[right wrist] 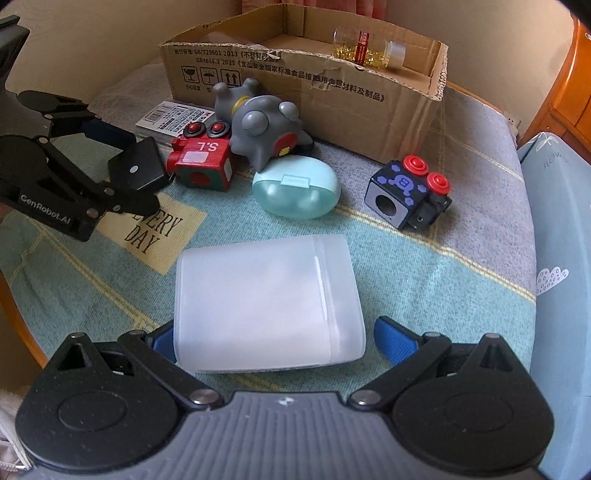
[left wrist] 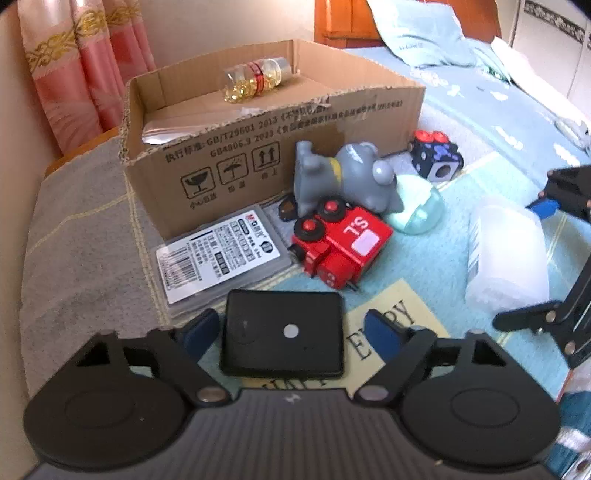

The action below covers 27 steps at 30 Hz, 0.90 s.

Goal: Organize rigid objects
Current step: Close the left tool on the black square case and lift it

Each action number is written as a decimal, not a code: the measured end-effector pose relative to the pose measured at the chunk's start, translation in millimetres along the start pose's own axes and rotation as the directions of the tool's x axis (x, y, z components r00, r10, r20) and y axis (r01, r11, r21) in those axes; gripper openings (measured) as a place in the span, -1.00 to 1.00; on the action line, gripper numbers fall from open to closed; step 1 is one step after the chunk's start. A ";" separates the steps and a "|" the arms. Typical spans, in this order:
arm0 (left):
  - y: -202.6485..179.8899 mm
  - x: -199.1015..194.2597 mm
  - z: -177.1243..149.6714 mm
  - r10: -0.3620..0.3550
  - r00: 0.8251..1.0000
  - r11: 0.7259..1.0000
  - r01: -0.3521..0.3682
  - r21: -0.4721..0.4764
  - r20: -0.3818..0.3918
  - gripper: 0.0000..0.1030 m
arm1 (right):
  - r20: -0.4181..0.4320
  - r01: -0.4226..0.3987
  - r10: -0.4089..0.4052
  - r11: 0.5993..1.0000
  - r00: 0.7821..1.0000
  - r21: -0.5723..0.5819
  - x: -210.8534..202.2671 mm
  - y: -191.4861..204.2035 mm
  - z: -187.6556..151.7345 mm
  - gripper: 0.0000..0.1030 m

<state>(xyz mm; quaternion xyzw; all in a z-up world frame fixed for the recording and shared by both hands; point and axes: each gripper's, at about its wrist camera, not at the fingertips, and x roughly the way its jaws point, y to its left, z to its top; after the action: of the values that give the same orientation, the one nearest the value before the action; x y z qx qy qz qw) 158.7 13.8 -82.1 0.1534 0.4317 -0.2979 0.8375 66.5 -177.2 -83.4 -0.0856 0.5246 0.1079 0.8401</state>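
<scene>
The bed [left wrist: 480, 122] fills most of the room and has a soft blue and grey blanket [right wrist: 461, 266] with yellow lines on it. A yellow patch [right wrist: 155, 229] on the blanket has the words EVERY DAY. Behind the bed hangs a pink curtain [left wrist: 85, 62] with gold trim, next to a plain cream wall [left wrist: 207, 26]. At the far end of the bed stands an orange wooden headboard [left wrist: 343, 18]. Warm light falls on the bed.

Both views are lit by soft daylight. Strong fisheye bending is seen at the edges. The frosted white plastic box [left wrist: 506, 254] is overexposed and blurred at 3 o'clock.
</scene>
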 end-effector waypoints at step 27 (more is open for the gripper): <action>-12.3 -13.6 -20.0 0.053 0.995 0.991 -0.062 -0.117 -0.084 0.61 | -0.053 -0.033 0.028 0.995 0.998 -0.094 10.4 12.9 23.4 0.97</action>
<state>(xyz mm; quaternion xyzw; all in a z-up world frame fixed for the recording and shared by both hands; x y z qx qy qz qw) 132.1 19.5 -82.6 0.1275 0.4777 -0.2409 0.8352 87.7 -157.8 -83.0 -0.1199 0.5419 0.1432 0.8195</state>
